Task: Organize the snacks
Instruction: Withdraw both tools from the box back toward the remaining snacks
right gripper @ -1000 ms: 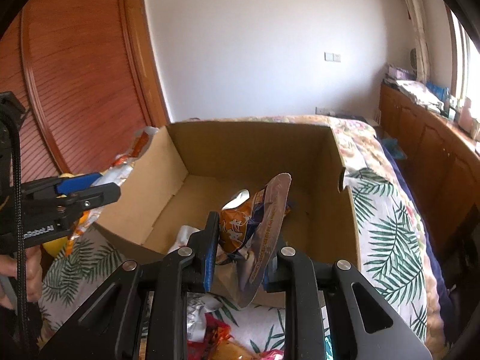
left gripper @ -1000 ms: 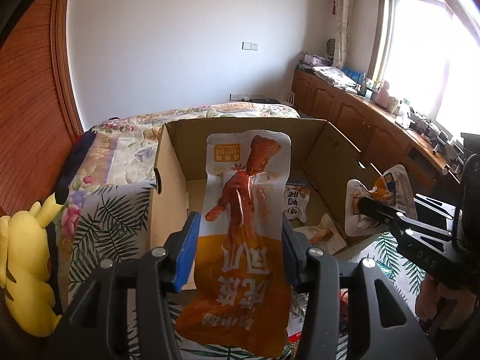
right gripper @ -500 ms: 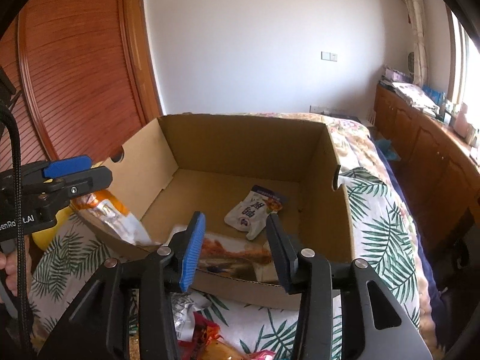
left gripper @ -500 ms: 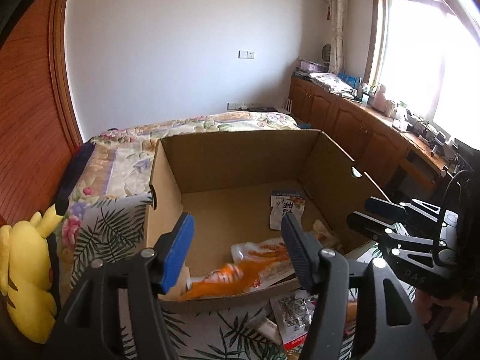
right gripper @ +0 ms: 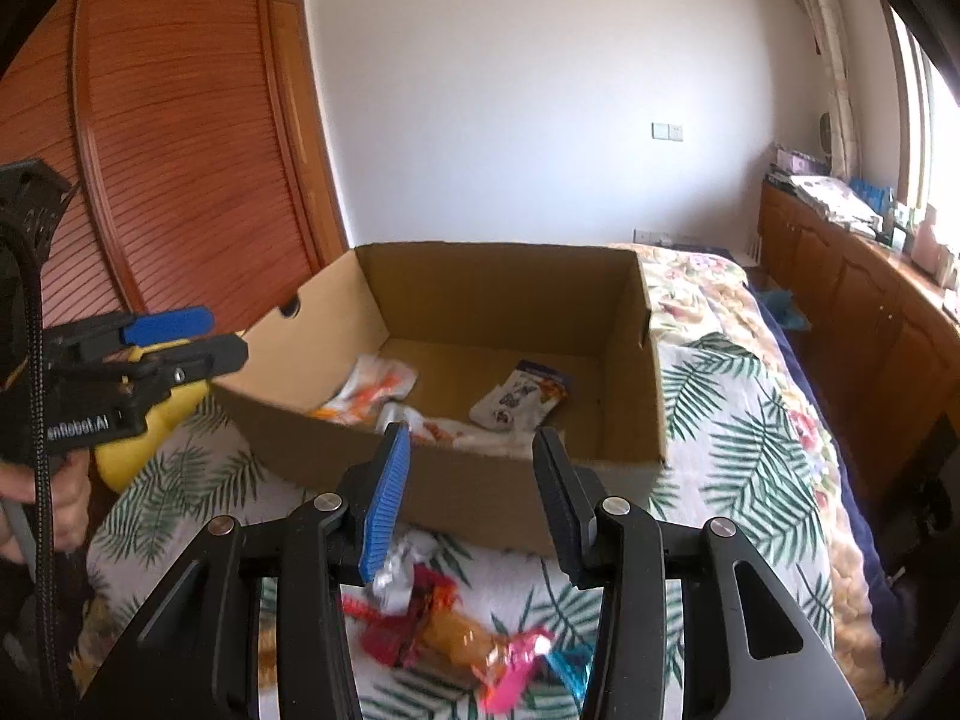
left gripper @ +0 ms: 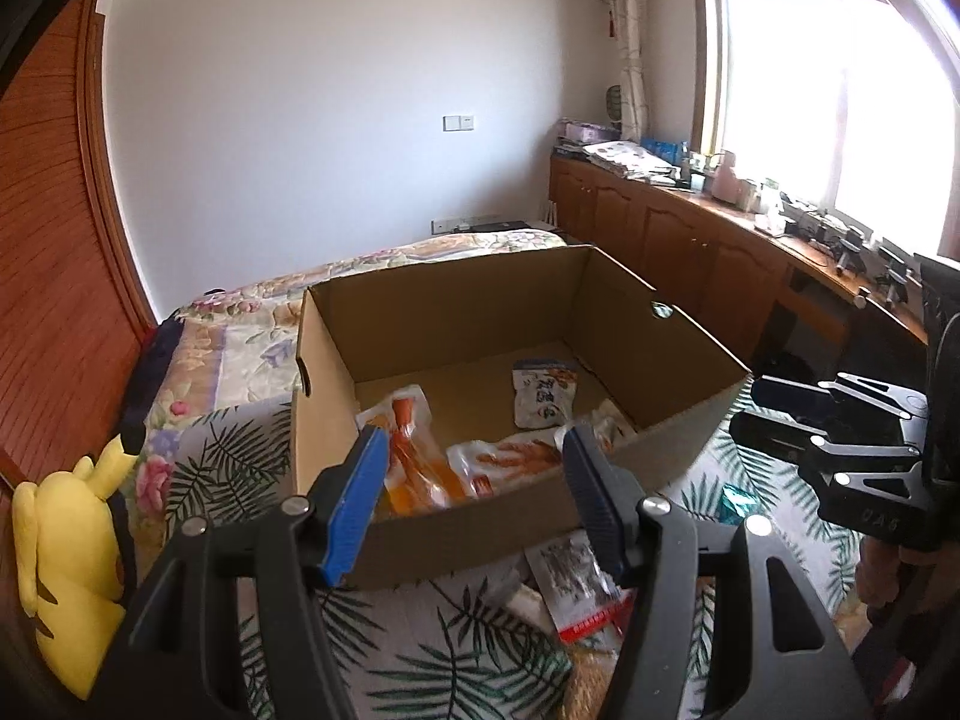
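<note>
box (left gripper: 492, 324): open cardboard carton on bed, four packets already lying inside
loose snacks (right gripper: 456, 642): heaped on bedspread just in front of box's near wall
left gripper (left gripper: 474, 498): jaws spread, nothing between
right gripper (right gripper: 471, 495): jaws spread, just opened, empty
next: dip toward heap, pinch one packet by flat edge, clear near wall before release

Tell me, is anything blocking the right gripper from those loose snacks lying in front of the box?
Nothing visible. The snacks lie on the bedspread just below the right gripper, whose jaws are empty, on the near side of the box.
</note>
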